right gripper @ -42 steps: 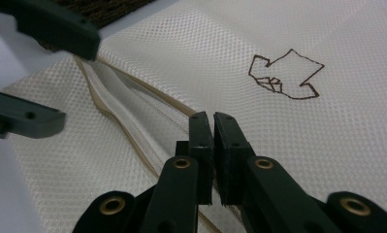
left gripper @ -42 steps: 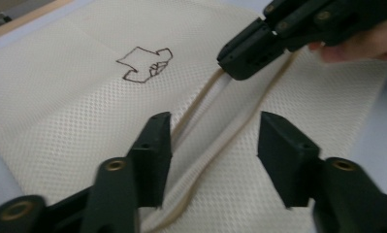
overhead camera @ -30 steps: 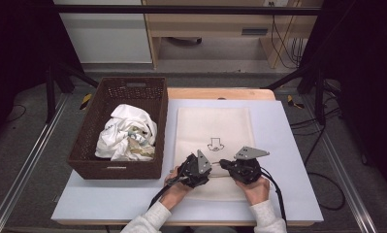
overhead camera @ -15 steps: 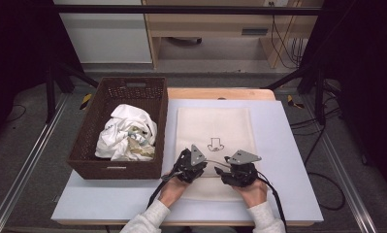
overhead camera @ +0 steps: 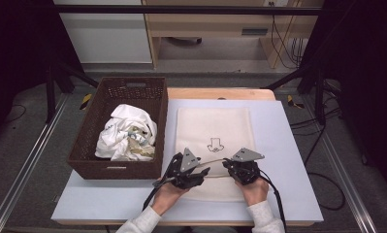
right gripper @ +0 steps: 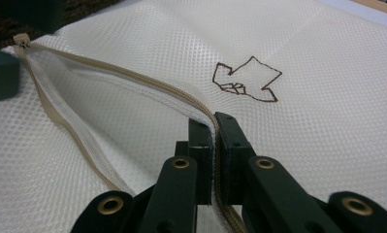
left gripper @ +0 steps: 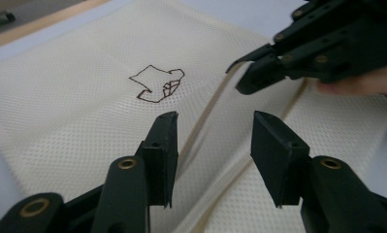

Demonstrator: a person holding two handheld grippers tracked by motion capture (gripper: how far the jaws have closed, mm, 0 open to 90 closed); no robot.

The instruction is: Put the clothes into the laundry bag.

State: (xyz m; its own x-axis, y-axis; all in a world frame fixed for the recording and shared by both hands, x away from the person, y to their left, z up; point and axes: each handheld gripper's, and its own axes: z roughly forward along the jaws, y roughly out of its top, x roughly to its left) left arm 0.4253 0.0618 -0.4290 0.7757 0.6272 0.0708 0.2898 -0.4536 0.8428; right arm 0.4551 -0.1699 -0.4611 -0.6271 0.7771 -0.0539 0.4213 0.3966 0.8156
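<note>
My right tongs [right gripper: 214,127] pinch the upper zipper edge [right gripper: 133,80] of the mesh bag [overhead camera: 214,127], which lies flat mid-table. My left tongs [left gripper: 213,145], which have just been opening with nothing between them, hover just left of it. The zipper runs across between the 2 tongs.

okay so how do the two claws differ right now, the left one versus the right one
The left claw stands open with nothing pinched between its jaws, which have just been opening; the right claw is shut on the zipper edge of the cream mesh bag. The left claw hovers just above the bag's fabric, while the right claw lifts the zipper edge off it. Both are black, hand-held, and work over the near end of the bag.
</note>
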